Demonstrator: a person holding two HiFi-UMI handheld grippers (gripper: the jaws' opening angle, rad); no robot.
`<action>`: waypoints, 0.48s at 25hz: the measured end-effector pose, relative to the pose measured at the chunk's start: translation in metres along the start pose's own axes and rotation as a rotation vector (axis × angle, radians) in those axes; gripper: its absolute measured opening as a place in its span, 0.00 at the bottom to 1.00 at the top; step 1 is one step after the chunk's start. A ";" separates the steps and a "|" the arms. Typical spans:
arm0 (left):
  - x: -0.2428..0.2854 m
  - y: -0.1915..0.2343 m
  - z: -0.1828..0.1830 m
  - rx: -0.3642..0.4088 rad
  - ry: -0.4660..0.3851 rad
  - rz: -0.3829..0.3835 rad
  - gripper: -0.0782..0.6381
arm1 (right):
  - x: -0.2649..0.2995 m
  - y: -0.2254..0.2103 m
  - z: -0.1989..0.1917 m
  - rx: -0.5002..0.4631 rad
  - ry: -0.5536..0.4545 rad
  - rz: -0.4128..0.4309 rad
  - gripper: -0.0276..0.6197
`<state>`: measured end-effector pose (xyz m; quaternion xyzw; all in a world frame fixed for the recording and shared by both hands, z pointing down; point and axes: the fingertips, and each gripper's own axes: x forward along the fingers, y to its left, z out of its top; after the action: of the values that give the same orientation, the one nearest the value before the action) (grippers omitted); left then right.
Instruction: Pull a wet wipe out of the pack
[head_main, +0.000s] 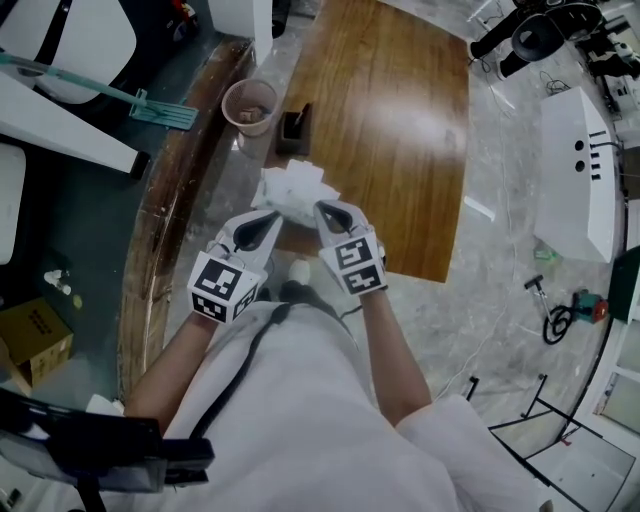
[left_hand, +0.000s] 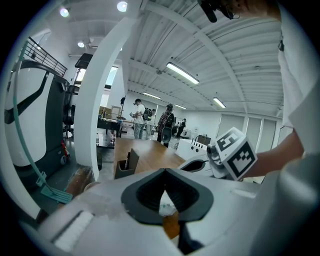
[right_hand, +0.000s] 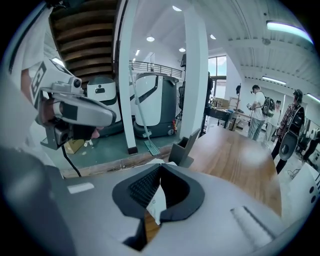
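The left gripper (head_main: 268, 222) and the right gripper (head_main: 328, 215) are close together, over the near edge of the brown table (head_main: 400, 120). A white, crumpled wet wipe (head_main: 293, 188) sits between their tips, just above the table. The left gripper's fingers are squeezed together with a bit of the wet wipe pinched in them. The right gripper's fingers are squeezed together too, and a corner of the white sheet hangs down between them. The pack cannot be told apart from the wet wipe. A cup (head_main: 250, 105) and a small dark box (head_main: 293, 125) stand farther back, near the table's left edge.
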<state>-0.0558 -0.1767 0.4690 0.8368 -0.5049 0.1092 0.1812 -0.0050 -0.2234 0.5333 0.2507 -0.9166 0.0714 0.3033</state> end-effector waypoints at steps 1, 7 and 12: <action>-0.001 -0.001 0.000 0.002 -0.001 -0.003 0.12 | -0.003 0.000 0.001 0.001 -0.005 -0.007 0.06; -0.004 -0.005 -0.002 0.011 0.000 -0.017 0.12 | -0.016 -0.001 0.007 0.005 -0.030 -0.038 0.06; -0.007 -0.008 -0.001 0.022 -0.004 -0.026 0.12 | -0.028 -0.001 0.010 0.010 -0.047 -0.061 0.06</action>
<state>-0.0519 -0.1672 0.4654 0.8454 -0.4932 0.1106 0.1726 0.0093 -0.2159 0.5088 0.2814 -0.9150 0.0607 0.2827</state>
